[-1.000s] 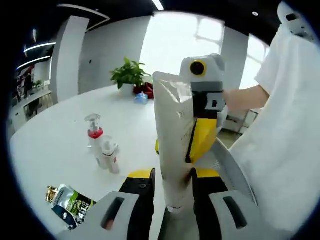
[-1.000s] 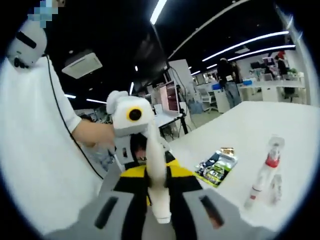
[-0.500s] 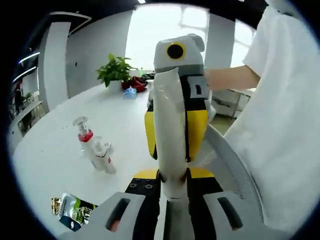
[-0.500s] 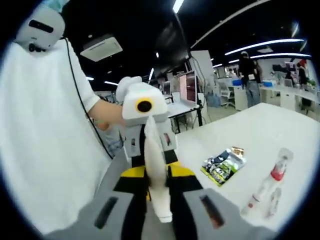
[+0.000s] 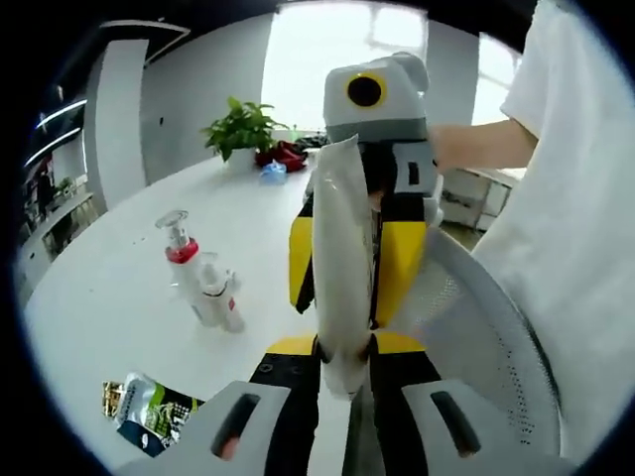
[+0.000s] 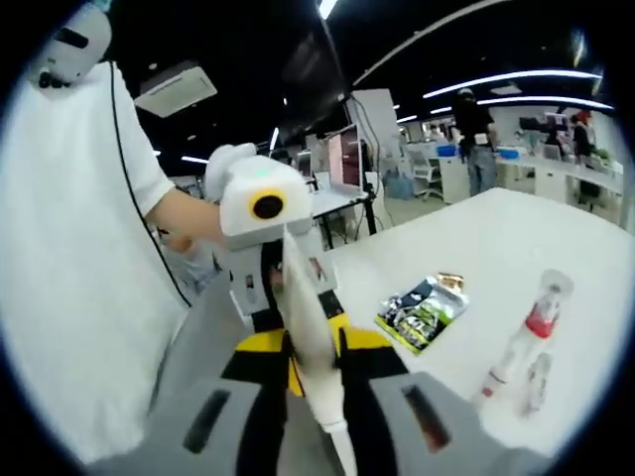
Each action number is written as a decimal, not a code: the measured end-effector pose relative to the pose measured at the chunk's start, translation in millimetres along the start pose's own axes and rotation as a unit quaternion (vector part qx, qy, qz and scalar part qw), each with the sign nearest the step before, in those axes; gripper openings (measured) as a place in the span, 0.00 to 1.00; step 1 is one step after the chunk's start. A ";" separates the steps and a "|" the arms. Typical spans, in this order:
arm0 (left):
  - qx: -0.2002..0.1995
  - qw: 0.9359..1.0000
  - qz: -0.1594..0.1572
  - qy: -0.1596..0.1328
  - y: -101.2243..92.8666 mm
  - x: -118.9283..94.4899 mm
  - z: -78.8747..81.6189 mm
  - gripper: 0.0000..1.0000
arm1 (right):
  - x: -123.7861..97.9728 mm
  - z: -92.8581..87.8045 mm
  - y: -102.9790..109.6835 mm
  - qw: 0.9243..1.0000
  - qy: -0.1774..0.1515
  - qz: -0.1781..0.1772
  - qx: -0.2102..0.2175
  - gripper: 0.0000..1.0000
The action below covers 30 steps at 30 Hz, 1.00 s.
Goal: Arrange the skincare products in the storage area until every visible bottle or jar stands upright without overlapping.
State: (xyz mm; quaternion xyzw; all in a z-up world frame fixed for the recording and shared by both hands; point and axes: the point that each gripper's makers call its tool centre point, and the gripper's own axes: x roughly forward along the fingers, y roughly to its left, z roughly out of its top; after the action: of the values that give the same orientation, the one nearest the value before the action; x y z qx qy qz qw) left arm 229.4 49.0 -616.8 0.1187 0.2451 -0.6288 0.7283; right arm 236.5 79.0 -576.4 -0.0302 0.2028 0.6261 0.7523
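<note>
Two grippers hold one white tube [image 5: 340, 268] between them, above the near edge of the white counter [image 5: 109, 288]. In the left gripper view, the left gripper [image 5: 342, 362] has its jaws clenched on the tube's lower end at bottom centre, and the right gripper [image 5: 382, 188] faces the camera from behind the tube, upper centre. In the right gripper view, the right gripper [image 6: 316, 372] is clamped on the tube [image 6: 308, 342] at bottom centre, and the left gripper [image 6: 260, 233] faces the camera at centre left.

The tube's long axis runs up the frame in both views, leaning slightly; its flat crimped end points to the top of the left gripper view.

The left gripper view shows a potted plant [image 5: 242, 131] at upper left and a mesh chair back [image 5: 486, 337] at lower right. The right gripper view shows office desks and standing people at upper right.

Both views show a pump bottle [image 5: 185, 268] with a red collar, upright on the counter, touching a smaller bottle [image 5: 222, 302], and a flat printed sachet [image 5: 149, 409] lying apart from them. In the right gripper view the pump bottle [image 6: 521, 342] stands at right, the sachet [image 6: 422, 312] right of centre.
</note>
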 end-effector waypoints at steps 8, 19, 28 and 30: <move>-0.002 1.000 0.003 0.015 10.7 10.6 -18.5 0.15 | 11.3 -19.7 -13.5 0.999 0.024 -0.021 0.012 0.20; 0.010 1.000 0.015 0.011 28.2 22.5 -32.7 0.15 | 18.3 -34.9 -33.0 0.997 0.033 -0.063 0.026 0.23; 0.024 1.000 0.016 0.012 35.5 26.1 -36.5 0.15 | 19.7 -38.9 -43.1 0.995 0.034 -0.086 0.032 0.26; 0.025 0.999 0.016 0.013 36.8 27.2 -38.1 0.16 | 18.9 -39.1 -45.8 0.994 0.031 -0.093 0.036 0.29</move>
State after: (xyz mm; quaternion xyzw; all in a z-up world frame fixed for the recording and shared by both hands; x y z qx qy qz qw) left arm 259.8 50.7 -668.0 0.1490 0.2372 -0.6212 0.7319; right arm 272.2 75.0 -628.3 -0.0415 0.2450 0.5441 0.8014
